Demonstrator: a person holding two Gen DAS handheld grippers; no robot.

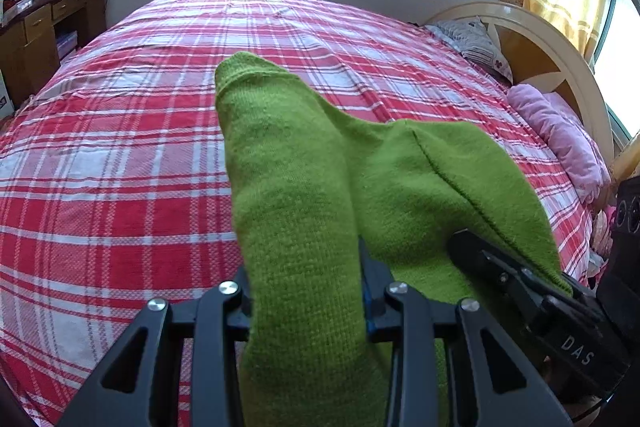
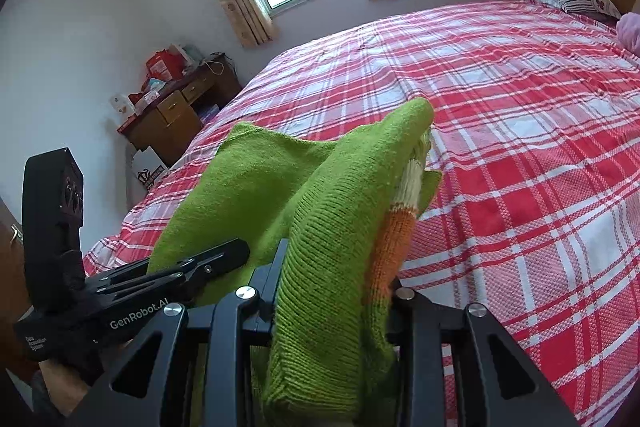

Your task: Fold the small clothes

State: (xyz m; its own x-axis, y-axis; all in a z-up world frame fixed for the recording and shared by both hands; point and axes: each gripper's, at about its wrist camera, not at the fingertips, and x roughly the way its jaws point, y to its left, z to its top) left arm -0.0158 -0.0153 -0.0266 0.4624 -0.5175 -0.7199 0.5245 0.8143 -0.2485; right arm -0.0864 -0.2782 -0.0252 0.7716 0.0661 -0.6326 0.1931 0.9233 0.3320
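Note:
A small green knitted garment (image 1: 304, 187) with orange and cream stripes (image 2: 394, 231) is held up above the bed between both grippers. My left gripper (image 1: 306, 291) is shut on one green fold, which drapes forward over its jaws. My right gripper (image 2: 332, 291) is shut on another fold that stands up between its jaws. The right gripper also shows in the left wrist view (image 1: 520, 279) at the right, under the cloth. The left gripper shows in the right wrist view (image 2: 192, 267) at the left. The fingertips are hidden by the knit.
A bed with a red and white plaid sheet (image 1: 120, 167) fills both views below the garment. A patterned pillow (image 1: 476, 43) and pink bedding (image 1: 560, 135) lie by the headboard (image 1: 560, 39) at right. A wooden desk (image 2: 172, 111) with clutter stands by the far wall.

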